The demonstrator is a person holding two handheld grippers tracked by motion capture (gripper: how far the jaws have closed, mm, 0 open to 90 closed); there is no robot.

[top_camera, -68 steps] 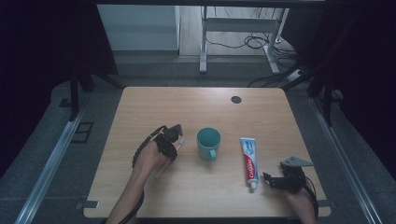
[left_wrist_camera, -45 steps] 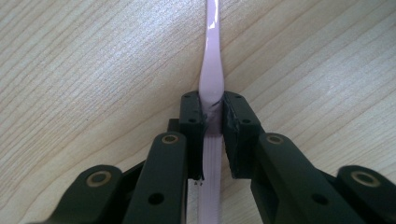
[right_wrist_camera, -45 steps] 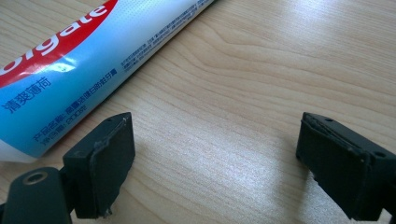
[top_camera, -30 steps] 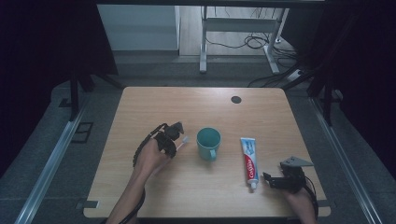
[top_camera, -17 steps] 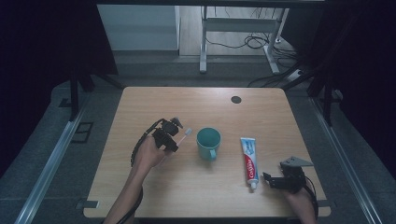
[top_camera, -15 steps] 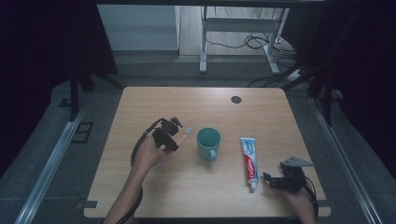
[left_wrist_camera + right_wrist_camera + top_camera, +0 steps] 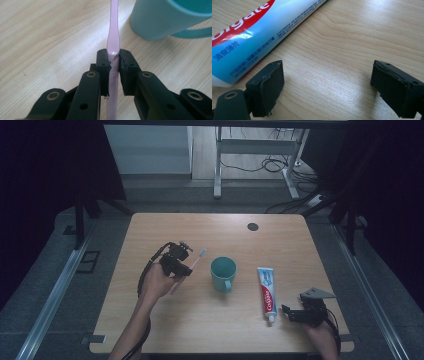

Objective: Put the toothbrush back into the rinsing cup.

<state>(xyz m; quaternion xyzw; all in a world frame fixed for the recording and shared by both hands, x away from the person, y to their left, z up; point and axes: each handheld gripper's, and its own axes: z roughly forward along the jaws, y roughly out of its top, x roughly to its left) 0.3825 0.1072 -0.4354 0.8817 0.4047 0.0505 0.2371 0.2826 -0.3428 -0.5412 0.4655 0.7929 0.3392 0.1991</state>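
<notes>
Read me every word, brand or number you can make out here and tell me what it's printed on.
"olgate": white letters on the red band of the toothpaste tube, first letter cut off.
"清爽薄荷": dark blue characters on the tube.
Fine print lines on the tube: too small to read.
Cup and toothbrush: no text.

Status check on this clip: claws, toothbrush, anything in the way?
Left claw shut on pink toothbrush, beside teal mug. Right claw open, empty, beside toothpaste tube. Nothing between brush and mug.
</notes>
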